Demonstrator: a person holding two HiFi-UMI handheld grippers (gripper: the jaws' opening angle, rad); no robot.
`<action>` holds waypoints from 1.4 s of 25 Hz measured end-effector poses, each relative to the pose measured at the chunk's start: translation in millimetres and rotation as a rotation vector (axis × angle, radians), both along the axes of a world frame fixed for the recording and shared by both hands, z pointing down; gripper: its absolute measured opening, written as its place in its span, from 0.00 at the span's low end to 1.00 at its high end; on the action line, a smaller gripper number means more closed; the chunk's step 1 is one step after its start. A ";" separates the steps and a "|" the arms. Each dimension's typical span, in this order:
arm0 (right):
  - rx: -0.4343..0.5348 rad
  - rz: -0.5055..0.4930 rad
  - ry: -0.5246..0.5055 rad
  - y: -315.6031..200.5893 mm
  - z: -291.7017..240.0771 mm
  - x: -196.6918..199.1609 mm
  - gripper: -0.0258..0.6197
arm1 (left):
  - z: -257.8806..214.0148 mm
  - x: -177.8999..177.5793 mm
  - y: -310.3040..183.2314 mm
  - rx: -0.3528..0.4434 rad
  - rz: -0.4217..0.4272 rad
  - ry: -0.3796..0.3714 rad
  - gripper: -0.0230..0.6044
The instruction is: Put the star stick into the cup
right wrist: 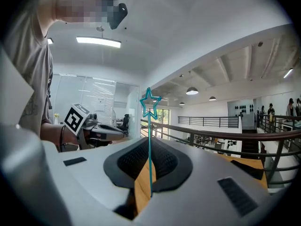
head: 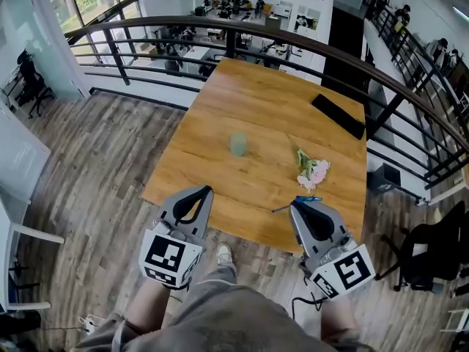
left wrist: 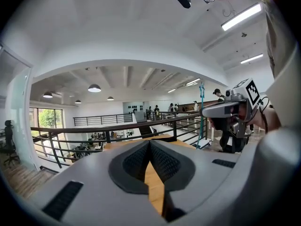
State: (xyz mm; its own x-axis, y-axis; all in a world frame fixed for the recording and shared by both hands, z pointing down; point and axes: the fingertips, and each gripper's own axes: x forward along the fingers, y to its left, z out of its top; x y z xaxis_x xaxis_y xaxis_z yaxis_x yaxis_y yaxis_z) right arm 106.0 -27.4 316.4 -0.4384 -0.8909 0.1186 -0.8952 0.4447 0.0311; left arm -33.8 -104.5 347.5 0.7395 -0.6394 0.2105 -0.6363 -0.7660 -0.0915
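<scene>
Currently the right gripper (right wrist: 149, 141) pinches the star stick (right wrist: 150, 121), star above its tips; the cup (head: 238, 144) stands well ahead, to its left; best to centre the stick over the rim before lowering; the left gripper (left wrist: 149, 144) rests shut, empty.

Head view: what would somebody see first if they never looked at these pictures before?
Probably the blue star stick, pinched in the right tongs near the front edge of the wooden table. Next comes the pale green cup standing alone mid-table, with a small bunch of flowers to its right. The left tongs are shut and empty.
</scene>
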 end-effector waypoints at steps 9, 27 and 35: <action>0.002 0.014 -0.005 -109.0 -0.9 5.4 0.10 | 9.7 6.3 -95.4 -0.044 0.024 0.006 0.06; -0.013 -0.056 -0.057 -163.5 6.2 38.3 0.10 | 19.7 28.7 -127.5 -0.072 -0.052 -0.034 0.06; 0.040 -0.105 0.007 -200.0 -4.6 42.8 0.10 | 4.5 33.4 -147.4 -0.052 -0.119 0.008 0.06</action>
State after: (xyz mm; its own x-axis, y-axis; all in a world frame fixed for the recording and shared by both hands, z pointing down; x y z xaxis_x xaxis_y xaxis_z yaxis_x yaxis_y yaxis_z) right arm 148.8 -227.4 311.8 -0.5288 -0.8442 0.0870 -0.8435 0.5342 0.0567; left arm -0.4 -251.9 352.0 0.6611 -0.7110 0.2396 -0.7233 -0.6889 -0.0483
